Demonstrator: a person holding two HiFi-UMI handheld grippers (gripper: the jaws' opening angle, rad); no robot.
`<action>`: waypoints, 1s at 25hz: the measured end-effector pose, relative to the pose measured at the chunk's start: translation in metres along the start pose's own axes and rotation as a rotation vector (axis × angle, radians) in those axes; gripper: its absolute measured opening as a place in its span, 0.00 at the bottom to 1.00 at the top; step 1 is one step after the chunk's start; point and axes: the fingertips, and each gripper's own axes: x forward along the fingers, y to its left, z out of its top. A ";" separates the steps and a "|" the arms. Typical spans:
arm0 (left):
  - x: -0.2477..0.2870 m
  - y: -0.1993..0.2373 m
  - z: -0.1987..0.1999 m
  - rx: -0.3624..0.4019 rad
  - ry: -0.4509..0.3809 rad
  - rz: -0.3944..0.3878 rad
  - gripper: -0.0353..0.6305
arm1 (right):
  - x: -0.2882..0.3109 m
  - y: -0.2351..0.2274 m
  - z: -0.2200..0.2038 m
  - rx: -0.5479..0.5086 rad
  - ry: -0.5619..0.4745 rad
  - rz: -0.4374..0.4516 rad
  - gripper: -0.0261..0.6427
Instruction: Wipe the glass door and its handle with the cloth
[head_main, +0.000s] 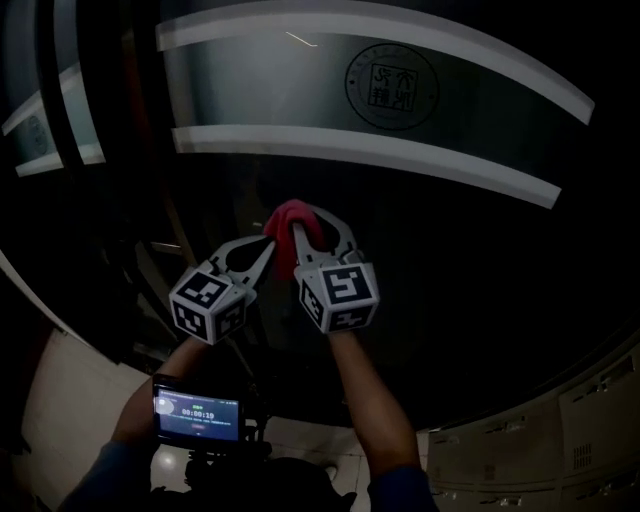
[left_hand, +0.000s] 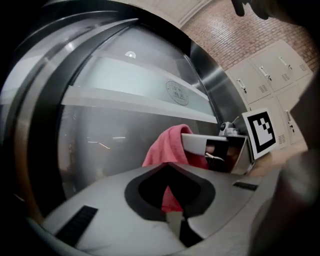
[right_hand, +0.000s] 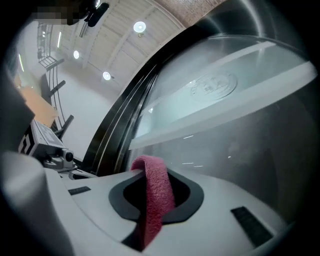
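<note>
A red cloth (head_main: 290, 228) is bunched up against the dark glass door (head_main: 440, 250), between my two grippers. My right gripper (head_main: 298, 234) is shut on the cloth; in the right gripper view the cloth (right_hand: 156, 192) runs up through the jaws and folds over their tip. My left gripper (head_main: 270, 241) sits just left of it, jaws together, and looks pinched on a lower corner of the cloth (left_hand: 171, 200). The left gripper view also shows the cloth (left_hand: 167, 147) draped over the right gripper (left_hand: 215, 150). I cannot make out a door handle.
Two frosted bands (head_main: 380, 150) and a round emblem (head_main: 392, 85) cross the glass. A dark door frame (head_main: 100, 120) runs along the left. Grey lockers (head_main: 590, 420) stand at the lower right. A small lit screen (head_main: 197, 417) hangs at the person's chest.
</note>
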 end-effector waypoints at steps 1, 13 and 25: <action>-0.012 0.015 -0.003 0.002 0.006 0.022 0.07 | 0.014 0.018 -0.007 0.010 0.003 0.024 0.08; -0.059 0.060 -0.021 0.033 0.013 0.007 0.07 | 0.077 0.083 -0.052 0.055 0.034 0.046 0.08; 0.045 -0.060 -0.016 -0.007 -0.013 -0.176 0.07 | -0.054 -0.074 -0.049 -0.030 0.113 -0.195 0.08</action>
